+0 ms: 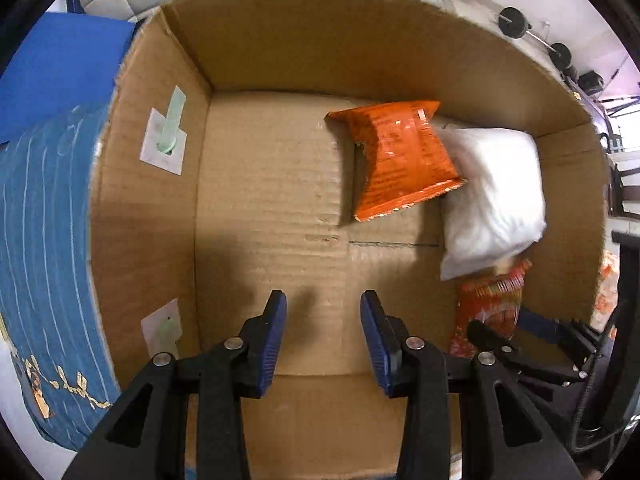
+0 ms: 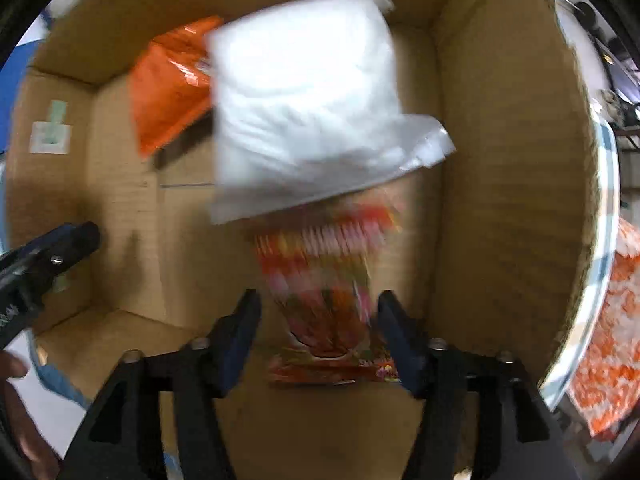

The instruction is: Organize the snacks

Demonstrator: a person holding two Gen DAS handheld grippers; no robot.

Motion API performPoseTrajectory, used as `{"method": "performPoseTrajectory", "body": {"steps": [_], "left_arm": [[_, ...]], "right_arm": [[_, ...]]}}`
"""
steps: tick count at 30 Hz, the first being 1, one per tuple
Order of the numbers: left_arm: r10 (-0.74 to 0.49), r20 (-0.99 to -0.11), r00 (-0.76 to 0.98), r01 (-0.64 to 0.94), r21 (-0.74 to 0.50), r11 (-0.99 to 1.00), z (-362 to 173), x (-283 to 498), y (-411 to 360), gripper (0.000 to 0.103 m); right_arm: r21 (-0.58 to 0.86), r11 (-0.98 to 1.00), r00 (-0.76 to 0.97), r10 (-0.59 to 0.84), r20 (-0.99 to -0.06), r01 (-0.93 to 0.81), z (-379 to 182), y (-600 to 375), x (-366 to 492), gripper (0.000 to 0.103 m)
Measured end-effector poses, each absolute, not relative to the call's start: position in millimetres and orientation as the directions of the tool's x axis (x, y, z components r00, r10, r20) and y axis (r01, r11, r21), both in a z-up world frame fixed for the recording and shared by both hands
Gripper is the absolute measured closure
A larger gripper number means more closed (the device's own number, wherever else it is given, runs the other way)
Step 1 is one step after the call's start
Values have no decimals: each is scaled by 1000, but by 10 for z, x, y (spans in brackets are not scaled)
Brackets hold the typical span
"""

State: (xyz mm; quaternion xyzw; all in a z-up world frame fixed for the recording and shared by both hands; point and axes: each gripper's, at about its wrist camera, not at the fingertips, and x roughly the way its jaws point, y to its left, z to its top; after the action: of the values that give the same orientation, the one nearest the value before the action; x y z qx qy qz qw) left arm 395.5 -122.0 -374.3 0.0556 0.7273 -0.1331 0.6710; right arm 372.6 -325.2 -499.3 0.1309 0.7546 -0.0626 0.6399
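An open cardboard box (image 1: 280,200) fills both views. On its floor lie an orange snack packet (image 1: 400,160) (image 2: 168,88) and a white bag (image 1: 492,196) (image 2: 308,100) that overlaps it. A red patterned packet (image 1: 492,300) (image 2: 320,280) sits below the white bag, blurred. My right gripper (image 2: 320,312) (image 1: 516,324) points down over it. Its jaws stand apart on either side of the packet and do not press on it. My left gripper (image 1: 323,312) (image 2: 80,236) hangs over bare box floor with a gap between its blue pads and nothing in it.
The box walls (image 2: 500,160) rise on all sides of both grippers. Outside to the left are a blue striped cloth (image 1: 40,220) and a blue board (image 1: 60,72). Dumbbells (image 1: 512,22) lie beyond the far wall. An orange-and-white cloth (image 2: 612,340) lies to the right.
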Motion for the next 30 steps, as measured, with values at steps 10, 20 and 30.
{"method": "performPoseTrajectory", "body": {"steps": [10, 20, 30], "left_arm": [[-146, -983, 111, 418, -87, 904, -2749, 3151, -1080, 34], [-159, -985, -74, 458, -175, 872, -3153, 2474, -997, 33], [21, -988, -153, 547, -67, 835, -3927, 2289, -1245, 33]], "right_arm": [[66, 997, 68, 64, -996, 31, -3922, -3367, 3033, 4], [-73, 989, -137, -91, -986, -131, -4543, -3617, 1903, 2], [-65, 976, -200, -107, -974, -209, -5227, -3566, 1725, 2]]}}
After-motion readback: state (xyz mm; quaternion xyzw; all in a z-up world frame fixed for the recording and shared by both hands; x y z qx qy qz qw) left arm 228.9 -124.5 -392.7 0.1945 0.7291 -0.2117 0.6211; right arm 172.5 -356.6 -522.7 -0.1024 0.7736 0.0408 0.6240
